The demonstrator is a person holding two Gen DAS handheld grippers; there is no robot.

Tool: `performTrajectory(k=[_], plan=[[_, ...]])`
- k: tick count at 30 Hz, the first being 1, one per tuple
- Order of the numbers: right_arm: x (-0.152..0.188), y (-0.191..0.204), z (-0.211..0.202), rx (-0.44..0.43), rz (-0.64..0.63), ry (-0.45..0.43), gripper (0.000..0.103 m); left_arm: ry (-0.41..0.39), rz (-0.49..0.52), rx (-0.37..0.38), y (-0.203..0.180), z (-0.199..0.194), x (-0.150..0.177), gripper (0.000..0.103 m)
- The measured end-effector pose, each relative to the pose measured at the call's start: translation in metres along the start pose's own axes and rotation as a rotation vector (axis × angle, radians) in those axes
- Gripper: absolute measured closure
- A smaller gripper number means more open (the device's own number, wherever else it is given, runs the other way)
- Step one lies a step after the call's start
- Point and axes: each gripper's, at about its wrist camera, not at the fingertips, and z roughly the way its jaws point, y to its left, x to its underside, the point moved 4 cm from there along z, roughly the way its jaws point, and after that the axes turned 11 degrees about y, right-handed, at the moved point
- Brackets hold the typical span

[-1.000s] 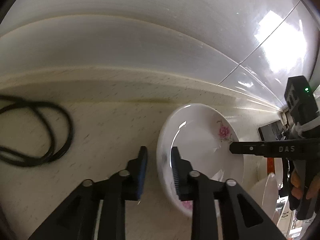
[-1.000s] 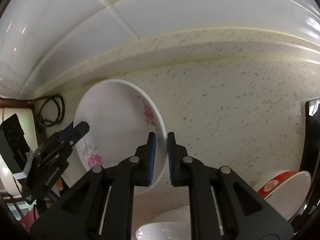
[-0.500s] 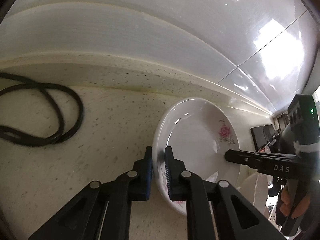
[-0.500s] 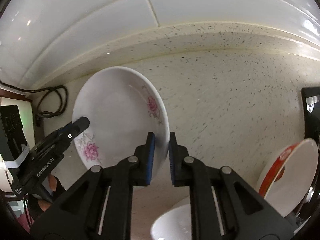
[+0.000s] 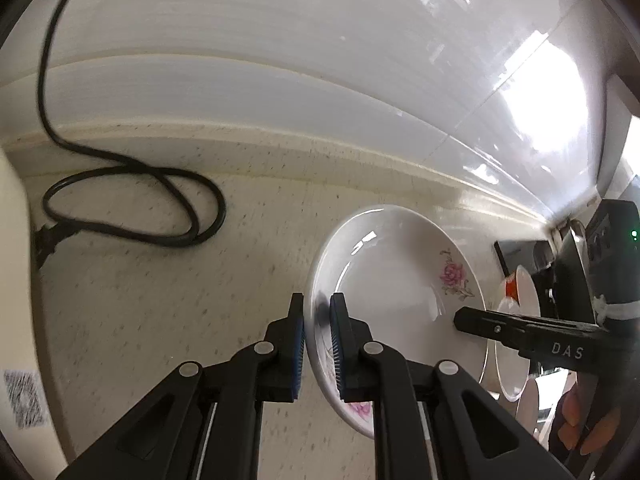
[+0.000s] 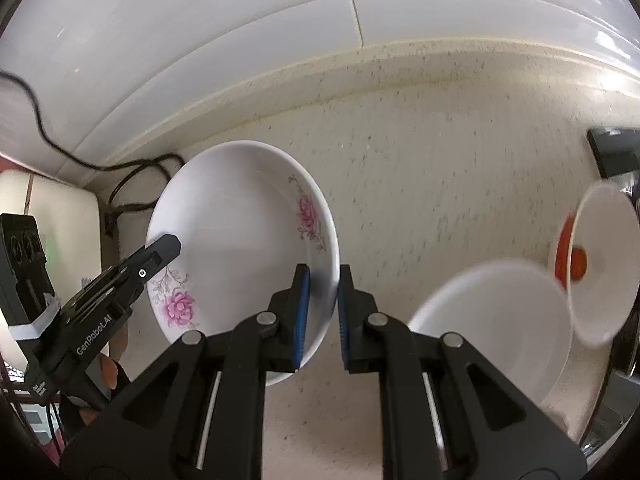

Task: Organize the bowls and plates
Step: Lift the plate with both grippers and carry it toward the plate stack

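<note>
Currently, held item: shallow white ceramic plate with pink flower prints [image 6: 240, 240], tilted on edge, lifted clear of the speckled cream countertop [image 6: 440, 184].
Left gripper [image 5: 318, 340]: black two-finger tool with blue pads, jaws nearly closed, clamped on the plate's left rim; rim visible between the pads.
Right gripper [image 6: 322, 312]: same black build, jaws nearly closed, pinching the opposite rim of the same plate; one pad inside the plate, one behind it.
Cross-check: each gripper's tip seen in the other wrist view, resting at the plate's far edge.
Hands: fingers partly visible behind each tool; little else in frame.
Nearby dishes: plain white bowl [image 6: 500, 320] just right of the right gripper, blurred; white bowl with red-orange outside [image 6: 600, 260] standing on edge beyond it.
Left side: looped black cable [image 5: 132, 208] lying on the countertop near the white tiled wall [image 5: 280, 40], well apart from the plate.
Far left: cream-coloured appliance edge [image 6: 60, 208]; type not discernible.
</note>
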Motion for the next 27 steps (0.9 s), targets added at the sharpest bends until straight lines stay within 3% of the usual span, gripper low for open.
performTrajectory(k=[10,13,17,27], plan=[[0.074,-0.003,-0.003,-0.048,0.056,-0.027,0.087,0.019,0.067,-0.006,0.001,-0.018,0.041,0.09],[0.063,-0.011,-0.015,-0.059,0.075,-0.029,0.087,0.023,0.094,-0.013,-0.003,-0.02,0.05,0.09],[0.087,-0.013,-0.03,-0.06,0.102,-0.046,0.087,0.03,0.12,-0.009,-0.009,-0.022,0.066,0.09],[0.136,-0.014,-0.017,-0.077,0.159,-0.075,0.087,0.064,0.189,-0.012,-0.008,-0.03,0.108,0.09]])
